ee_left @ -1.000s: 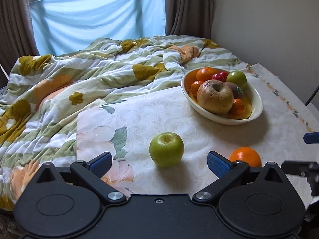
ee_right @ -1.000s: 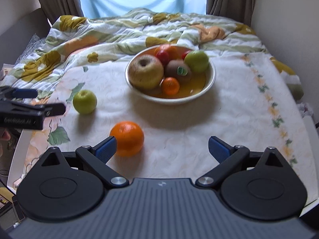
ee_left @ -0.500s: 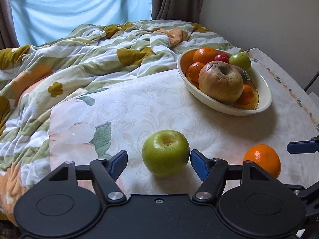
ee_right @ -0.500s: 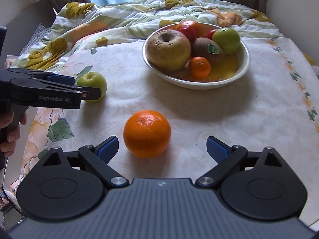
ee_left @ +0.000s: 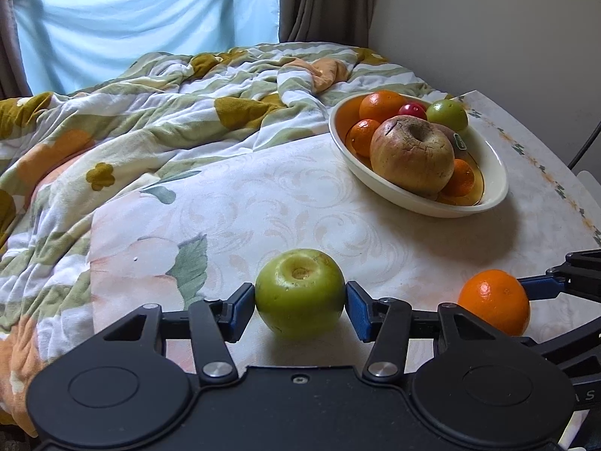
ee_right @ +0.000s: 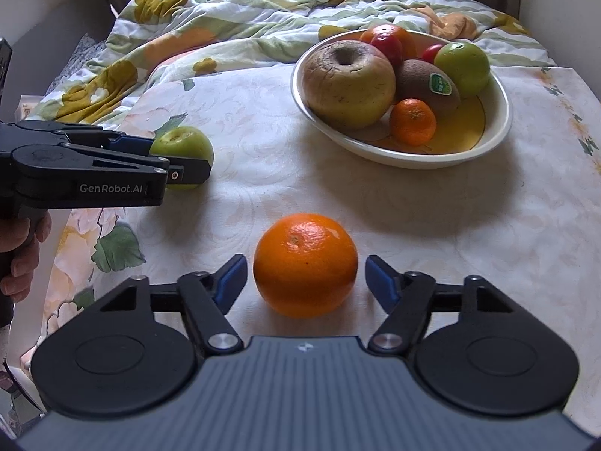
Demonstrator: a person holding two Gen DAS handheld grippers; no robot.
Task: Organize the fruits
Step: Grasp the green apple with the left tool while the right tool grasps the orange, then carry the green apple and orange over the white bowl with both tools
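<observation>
In the left wrist view, the left gripper had just been closing, and its blue pads pressed both sides of the green apple at lower centre, on the floral tablecloth. The apple's underside was hidden behind the gripper body. At the lower right edge the orange was partly cut by the gripper's arm, and only one blue fingertip of the right gripper showed beside it, so that view could not tell whether it touched.

The right wrist view settled this: the right gripper had just been closing too, with the orange between its fingers, yet a narrow gap remained on each side, so the pads were not gripping. It also showed, at middle left, the left gripper from the side, covering much of the green apple, and a hand cut off at the left edge.

The bowl in the upper right held a large wrinkled apple, a kiwi with a sticker, a small mandarin and other fruit; the kiwi was almost wholly hidden in the left wrist view.
</observation>
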